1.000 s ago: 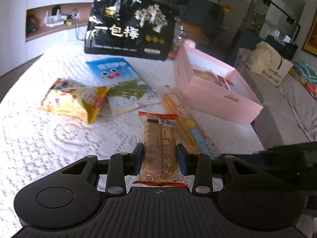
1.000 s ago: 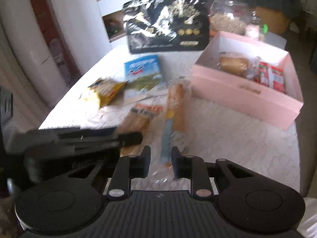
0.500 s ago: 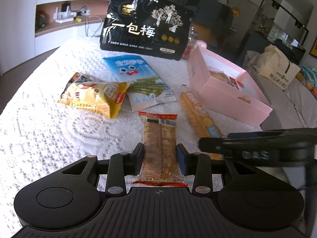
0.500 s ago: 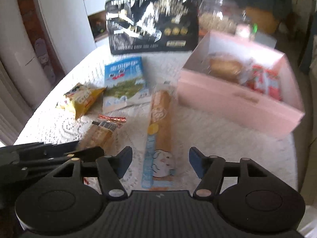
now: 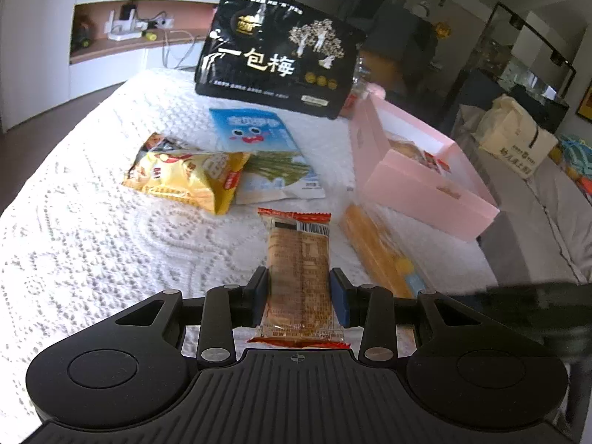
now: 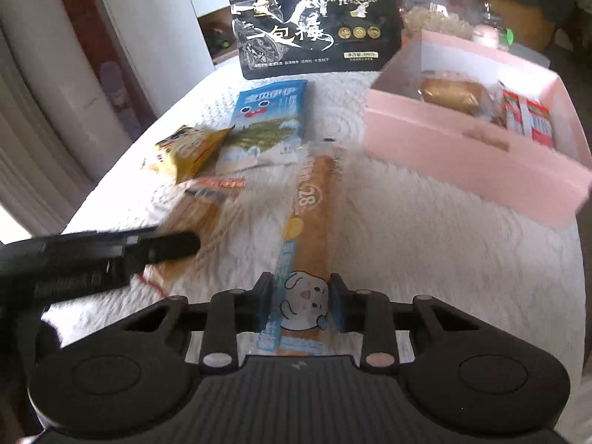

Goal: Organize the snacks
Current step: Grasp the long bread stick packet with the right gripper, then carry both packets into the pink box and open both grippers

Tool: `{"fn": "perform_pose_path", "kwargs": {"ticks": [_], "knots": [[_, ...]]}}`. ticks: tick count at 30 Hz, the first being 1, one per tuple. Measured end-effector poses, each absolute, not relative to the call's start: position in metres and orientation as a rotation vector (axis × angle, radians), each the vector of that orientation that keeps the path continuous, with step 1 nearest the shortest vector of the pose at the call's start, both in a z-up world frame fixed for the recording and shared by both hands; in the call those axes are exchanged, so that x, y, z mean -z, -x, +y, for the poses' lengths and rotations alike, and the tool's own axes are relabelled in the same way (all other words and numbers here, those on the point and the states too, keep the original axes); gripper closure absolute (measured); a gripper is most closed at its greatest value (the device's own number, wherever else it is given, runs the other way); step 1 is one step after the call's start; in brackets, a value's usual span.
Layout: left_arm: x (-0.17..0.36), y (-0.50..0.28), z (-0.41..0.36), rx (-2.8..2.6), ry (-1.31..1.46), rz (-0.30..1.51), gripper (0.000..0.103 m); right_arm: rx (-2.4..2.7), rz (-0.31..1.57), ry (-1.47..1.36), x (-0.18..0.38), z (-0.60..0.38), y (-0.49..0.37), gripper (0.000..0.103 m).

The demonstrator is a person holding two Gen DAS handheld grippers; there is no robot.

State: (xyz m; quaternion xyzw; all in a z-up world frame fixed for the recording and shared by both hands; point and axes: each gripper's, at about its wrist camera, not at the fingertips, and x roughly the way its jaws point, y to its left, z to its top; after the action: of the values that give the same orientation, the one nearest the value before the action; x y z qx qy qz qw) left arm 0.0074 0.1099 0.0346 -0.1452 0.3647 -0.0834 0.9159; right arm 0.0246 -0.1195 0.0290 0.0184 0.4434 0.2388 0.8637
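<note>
On the white knitted cloth (image 5: 96, 244), our left gripper (image 5: 298, 298) clamps a clear-wrapped brown biscuit bar with red ends (image 5: 298, 277), which sticks out ahead beyond its pads. Our right gripper (image 6: 300, 305) has closed on the near end of a long orange stick packet with a rabbit print (image 6: 309, 244), near the pink cardboard box (image 6: 477, 162).

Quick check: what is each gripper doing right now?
Left gripper: shut on the brown wafer pack.
Right gripper: shut on the long orange snack stick.

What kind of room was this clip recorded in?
Most likely a home living room: a grey sofa beside the cloth-covered table, white built-in shelves holding chargers and cables, and a cloth tote bag on the sofa.
</note>
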Motion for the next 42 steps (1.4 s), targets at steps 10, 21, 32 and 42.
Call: {"fn": "perform_pose_path", "kwargs": {"ticks": [10,21,32,42], "knots": [[-0.03,-0.009,0.094,0.185,0.254,0.764,0.062,-0.419,0.865,0.005,-0.04,-0.149,-0.01,0.068],[-0.03,-0.003,0.075,0.203,0.172,0.775,0.062,-0.38,0.863,0.041,-0.034,-0.117,-0.067,0.057],[-0.028,0.0,0.07,0.223,0.163,0.783,0.062,-0.517,0.928,0.003,-0.037,-0.117,-0.035,0.06],[-0.025,0.001,0.068,0.226,0.154,0.792,0.062,-0.443,0.927,0.029,-0.027,-0.109,-0.051,0.06]]}}
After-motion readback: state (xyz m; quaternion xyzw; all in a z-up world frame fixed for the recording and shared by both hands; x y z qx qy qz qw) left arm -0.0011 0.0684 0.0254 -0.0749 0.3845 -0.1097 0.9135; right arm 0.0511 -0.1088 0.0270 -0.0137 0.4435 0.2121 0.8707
